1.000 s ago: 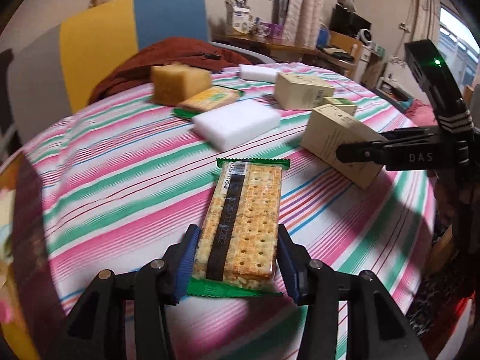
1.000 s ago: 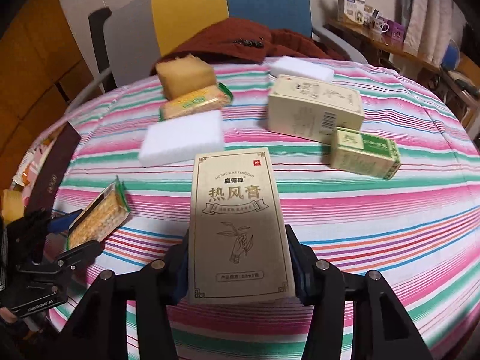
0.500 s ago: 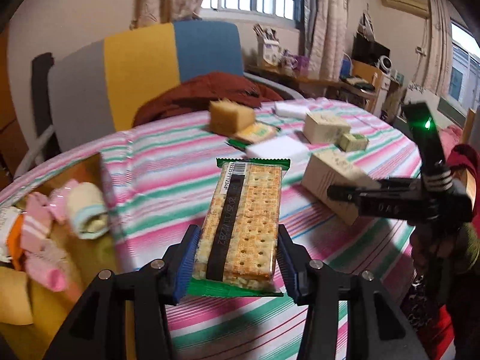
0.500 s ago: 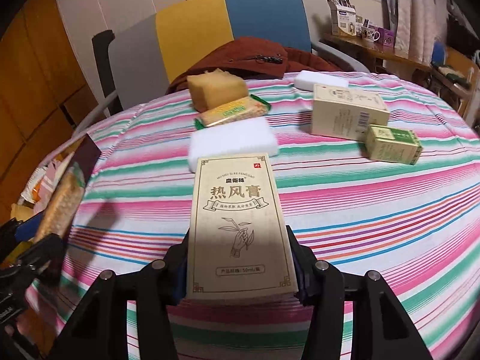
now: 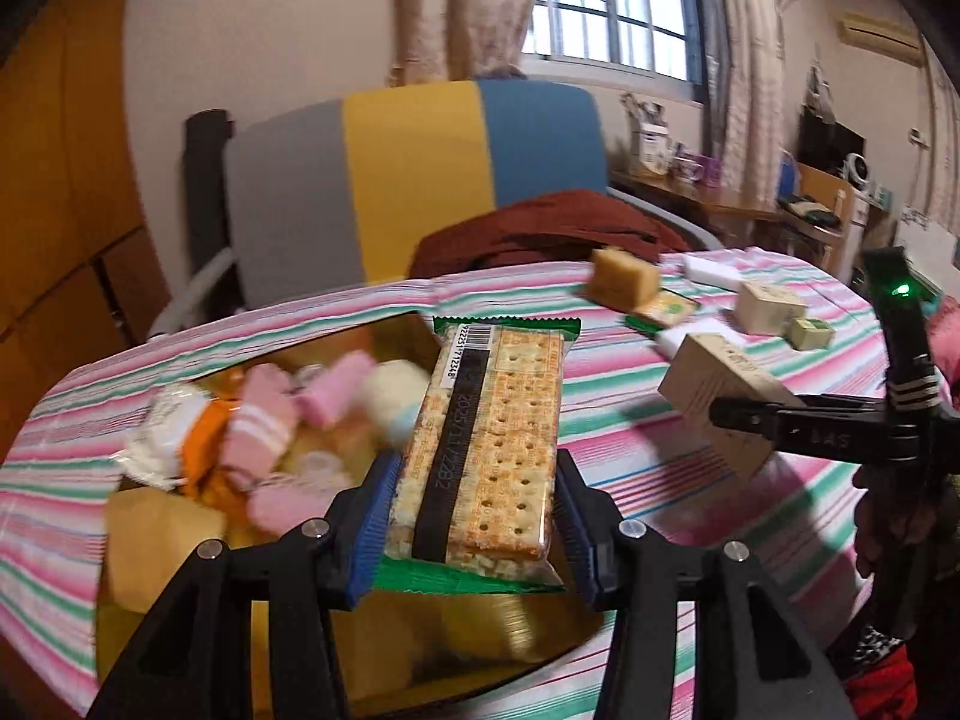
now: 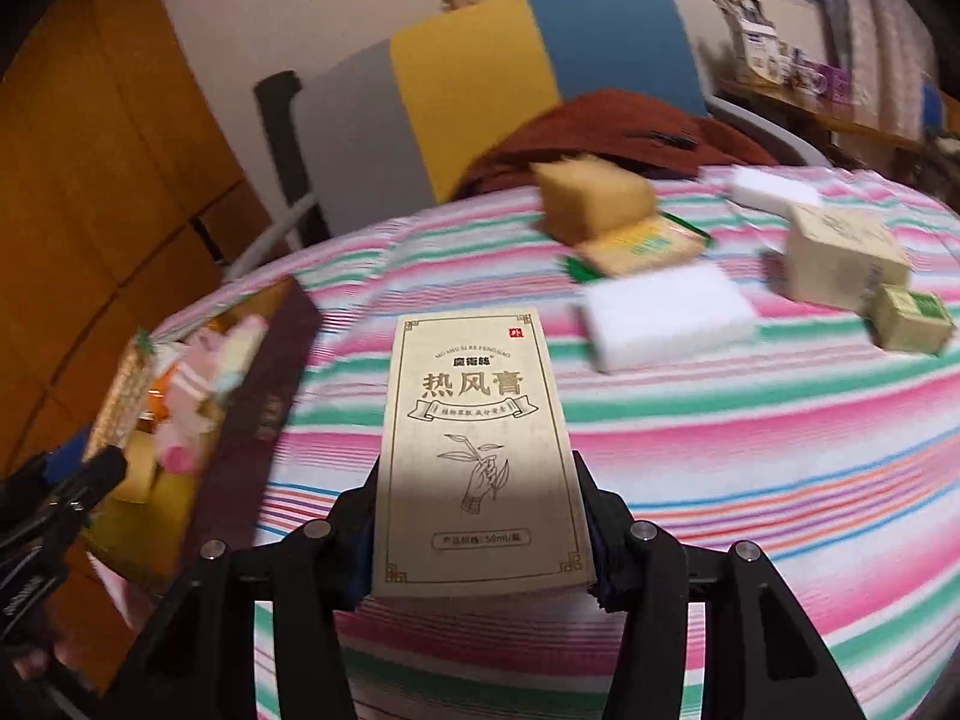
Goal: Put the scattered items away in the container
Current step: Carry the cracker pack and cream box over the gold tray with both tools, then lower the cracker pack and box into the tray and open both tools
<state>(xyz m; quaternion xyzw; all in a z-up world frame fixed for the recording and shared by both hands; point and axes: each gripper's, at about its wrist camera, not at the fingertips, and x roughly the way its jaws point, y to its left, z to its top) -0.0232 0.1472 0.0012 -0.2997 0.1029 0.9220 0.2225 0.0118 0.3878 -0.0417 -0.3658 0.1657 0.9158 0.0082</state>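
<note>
The left gripper (image 5: 474, 516) is clamped on a green-edged clear packet of square crackers (image 5: 487, 444), held over the open cardboard container (image 5: 162, 534) of pink socks (already quite full). The right gripper (image 6: 480, 534) grips a tall beige printed carton (image 6: 480, 456) above the striped tablecloth (image 6: 720, 468). Best to lower the packet flat onto a free corner before letting go, so nothing spills

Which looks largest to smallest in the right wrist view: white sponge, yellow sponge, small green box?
1. white sponge
2. yellow sponge: it sits farther from the camera, so its place below the white one is unsure.
3. small green box: clearly smallest.
</note>
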